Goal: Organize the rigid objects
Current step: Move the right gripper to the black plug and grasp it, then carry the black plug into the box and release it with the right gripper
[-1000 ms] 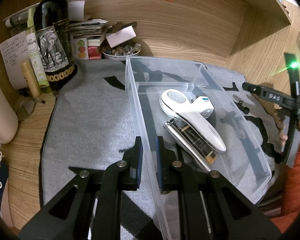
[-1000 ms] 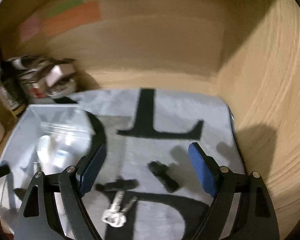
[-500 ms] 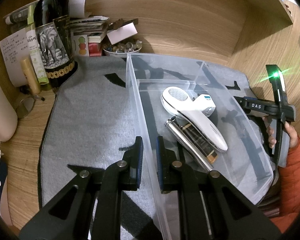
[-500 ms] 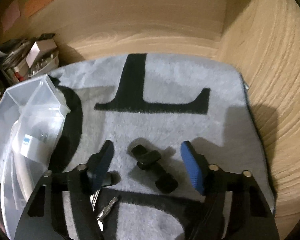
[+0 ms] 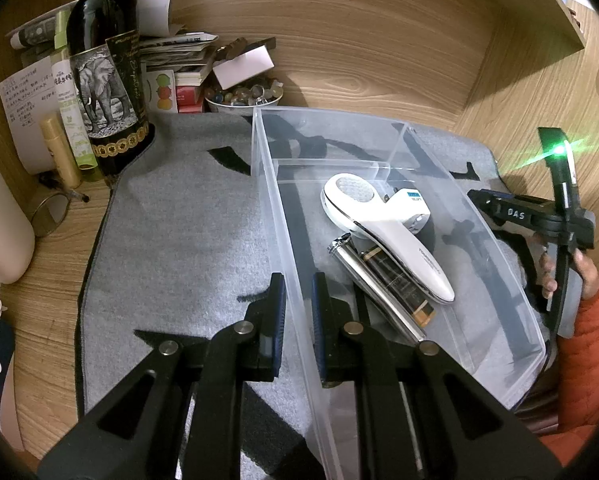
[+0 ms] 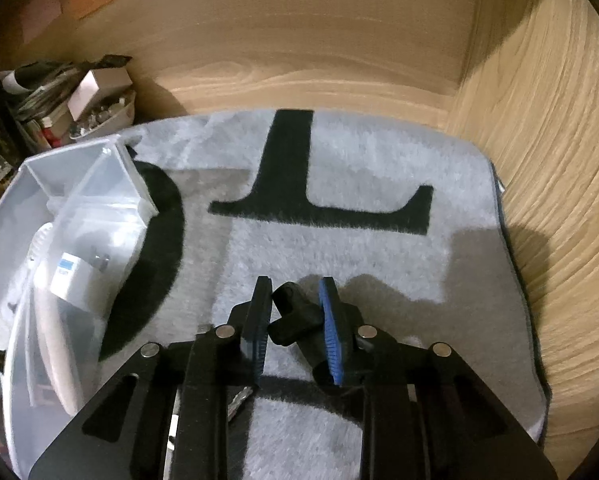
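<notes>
My left hand-held gripper [image 5: 298, 312] level, clamped on clear bin [image 5: 499, 248] side wall, my right hand-held gripper [image 6: 294, 322] angled down, pads closed against black clip [image 6: 293, 314] on grey mat [image 6: 379, 168] beside bin.

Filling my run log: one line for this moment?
left gripper: shut on bin wall | right gripper: closing around black part | mat

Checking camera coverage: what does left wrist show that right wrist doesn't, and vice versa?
Left wrist only: left gripper clamped on the bin wall, wine bottle, marble bowl, metal flask under the white handheld device, and the right gripper from outside.

Right wrist only: right gripper closed around a black part, the mat's black L.

Both: bin, device, white adapter, mat.
</notes>
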`<state>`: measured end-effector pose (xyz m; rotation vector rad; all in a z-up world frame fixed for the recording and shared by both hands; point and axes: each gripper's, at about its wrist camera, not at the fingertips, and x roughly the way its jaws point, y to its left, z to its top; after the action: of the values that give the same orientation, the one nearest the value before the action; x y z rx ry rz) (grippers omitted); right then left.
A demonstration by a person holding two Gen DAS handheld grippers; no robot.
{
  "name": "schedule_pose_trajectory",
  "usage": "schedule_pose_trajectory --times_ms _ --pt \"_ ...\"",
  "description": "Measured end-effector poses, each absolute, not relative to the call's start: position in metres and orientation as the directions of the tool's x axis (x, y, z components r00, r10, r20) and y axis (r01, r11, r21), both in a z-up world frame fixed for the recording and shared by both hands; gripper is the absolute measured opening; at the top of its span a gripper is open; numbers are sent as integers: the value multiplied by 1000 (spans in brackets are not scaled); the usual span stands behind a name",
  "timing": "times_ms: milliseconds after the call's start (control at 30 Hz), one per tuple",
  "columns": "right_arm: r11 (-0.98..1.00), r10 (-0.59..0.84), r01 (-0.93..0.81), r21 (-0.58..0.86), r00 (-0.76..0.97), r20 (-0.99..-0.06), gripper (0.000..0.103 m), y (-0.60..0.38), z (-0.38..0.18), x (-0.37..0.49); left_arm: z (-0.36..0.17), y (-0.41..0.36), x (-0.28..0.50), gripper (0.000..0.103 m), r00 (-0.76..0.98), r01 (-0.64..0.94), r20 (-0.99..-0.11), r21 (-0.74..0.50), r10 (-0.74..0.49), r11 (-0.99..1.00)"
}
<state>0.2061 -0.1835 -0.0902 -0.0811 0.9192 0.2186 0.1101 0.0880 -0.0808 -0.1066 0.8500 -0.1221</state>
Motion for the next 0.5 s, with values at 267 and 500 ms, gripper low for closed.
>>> schedule_pose_trajectory --times_ms 267,500 --pt "965 179 -263 1 654 -735 22 -168 -58 189 -81 88 110 12 654 65 -742 -143 -151 988" --pt "946 238 -324 4 688 -686 22 -150 -36 175 -81 88 110 12 654 65 -741 -143 -150 988"
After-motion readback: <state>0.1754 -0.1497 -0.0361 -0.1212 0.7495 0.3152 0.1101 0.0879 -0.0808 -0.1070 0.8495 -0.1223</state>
